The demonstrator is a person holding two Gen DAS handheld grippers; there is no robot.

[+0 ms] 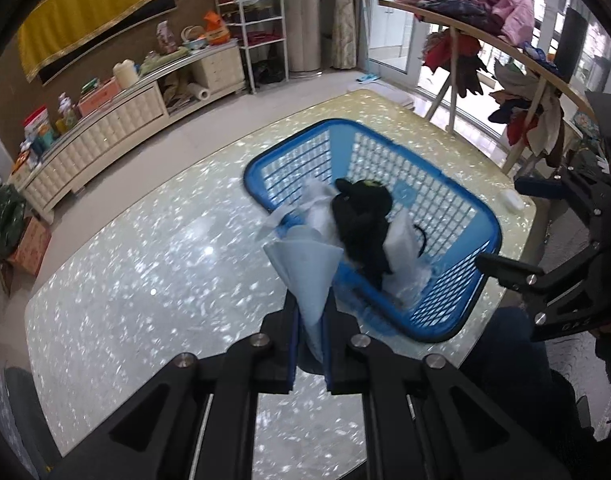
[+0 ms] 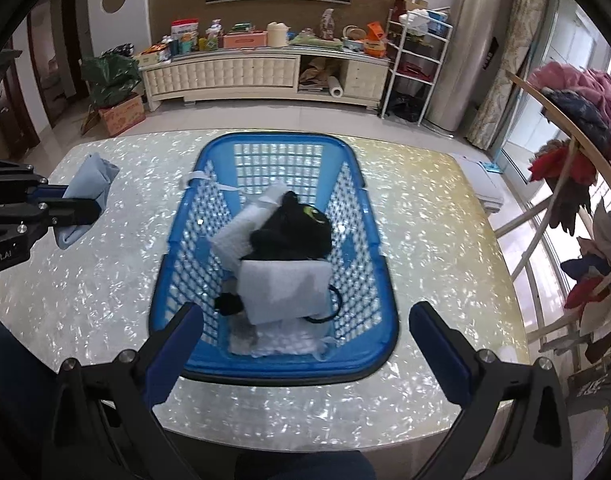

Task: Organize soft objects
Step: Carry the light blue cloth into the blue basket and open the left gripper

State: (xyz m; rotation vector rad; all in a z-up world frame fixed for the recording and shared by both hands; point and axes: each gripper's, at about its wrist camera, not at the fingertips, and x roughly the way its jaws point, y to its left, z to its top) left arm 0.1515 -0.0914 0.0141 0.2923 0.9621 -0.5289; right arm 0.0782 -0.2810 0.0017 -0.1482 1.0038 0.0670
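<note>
Pale blue folded cloth (image 1: 305, 276) pinched in the left gripper (image 1: 310, 344), beside a blue plastic mesh basket (image 2: 369, 216).

Pressed together on the cloth, the left jaws hold it above the speckled pearly tabletop (image 1: 145, 280), the basket just beyond and to their right. Spread wide and empty, the right gripper (image 2: 305, 340) frames the basket's near rim; ahead of its jaws lie a black soft toy (image 2: 293, 236) and white folded cloths (image 2: 283, 290) inside.
</note>
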